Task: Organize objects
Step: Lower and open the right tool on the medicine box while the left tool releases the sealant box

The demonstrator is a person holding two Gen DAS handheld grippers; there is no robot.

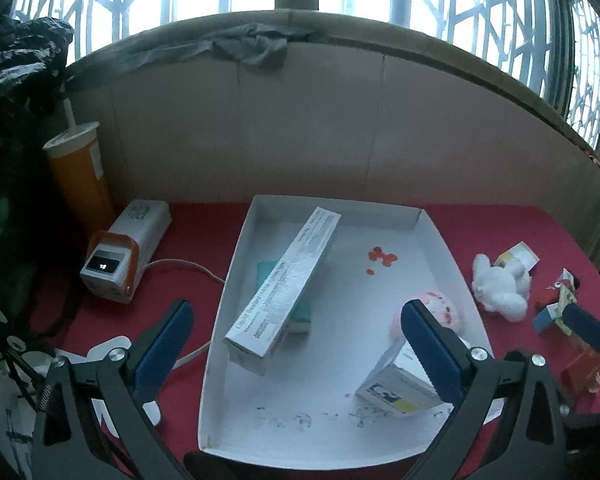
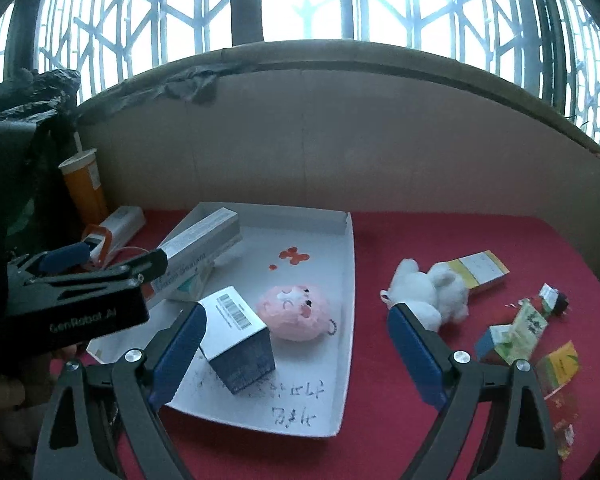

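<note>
Both tongs, left (image 1: 296,344) and right (image 2: 296,344), gape empty over the tray (image 2: 346,264), its boxes apparently sorted, toys waiting on the cloth.

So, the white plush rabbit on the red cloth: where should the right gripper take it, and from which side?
Probably across the body of the white plush rabbit, coming from above with the open right gripper. It lies flat on the red cloth, outside the white tray, and its soft middle is the bulkiest part. The yellow box crowds its far side.

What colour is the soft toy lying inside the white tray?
Pink, with a white patch on its face; the soft toy shows best in the right wrist view.
</note>
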